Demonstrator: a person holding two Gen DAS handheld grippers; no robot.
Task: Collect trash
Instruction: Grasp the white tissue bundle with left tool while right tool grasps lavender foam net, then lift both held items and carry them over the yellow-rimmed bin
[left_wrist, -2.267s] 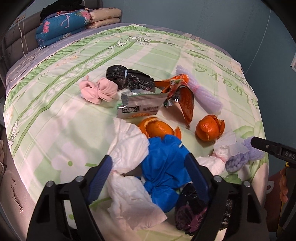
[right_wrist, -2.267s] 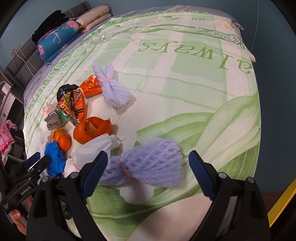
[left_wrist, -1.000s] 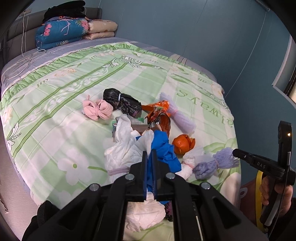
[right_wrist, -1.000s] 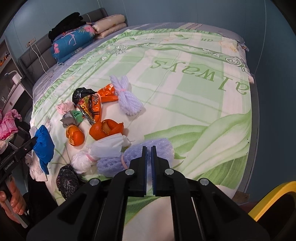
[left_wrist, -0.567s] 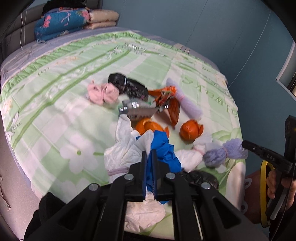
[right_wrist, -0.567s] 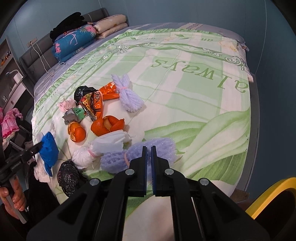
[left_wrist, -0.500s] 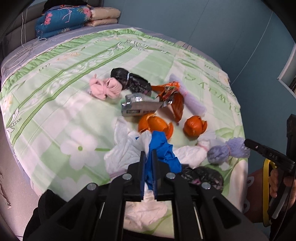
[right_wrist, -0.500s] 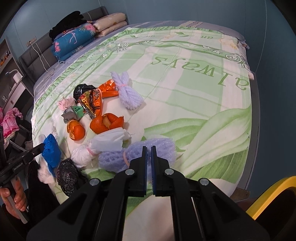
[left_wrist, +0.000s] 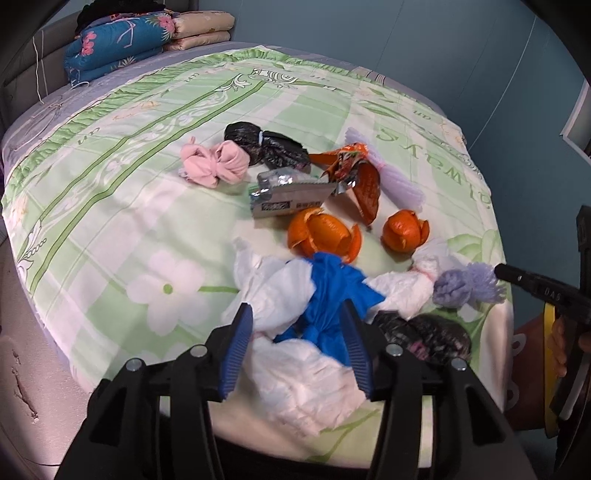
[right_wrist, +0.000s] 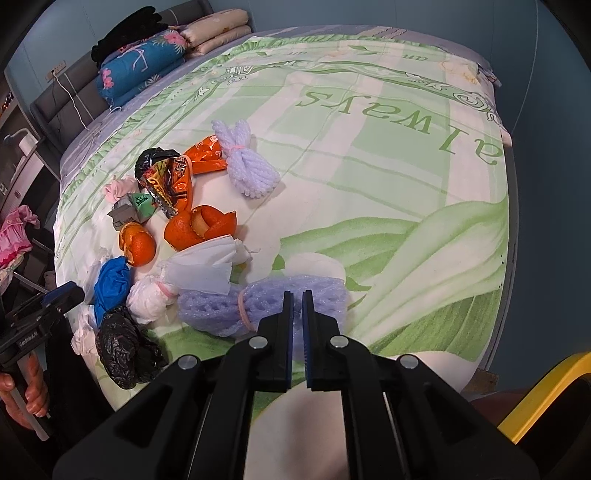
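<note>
Left gripper (left_wrist: 297, 345): tilted downward, jaws just opened halfway, blue-and-white bundle (left_wrist: 328, 295) between (unpressed). Right gripper (right_wrist: 297, 334): tilted downward, closed, empty.

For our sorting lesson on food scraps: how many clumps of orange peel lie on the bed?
2. One orange peel lies just beyond the blue bag; the second orange peel sits to its right, beside the white tied bundle. Smaller scraps may be hidden under the pile.

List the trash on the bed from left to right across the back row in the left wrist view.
pink cloth bundle → black bag bundle → silver wrapper → orange snack wrapper → pale purple foam net
</note>
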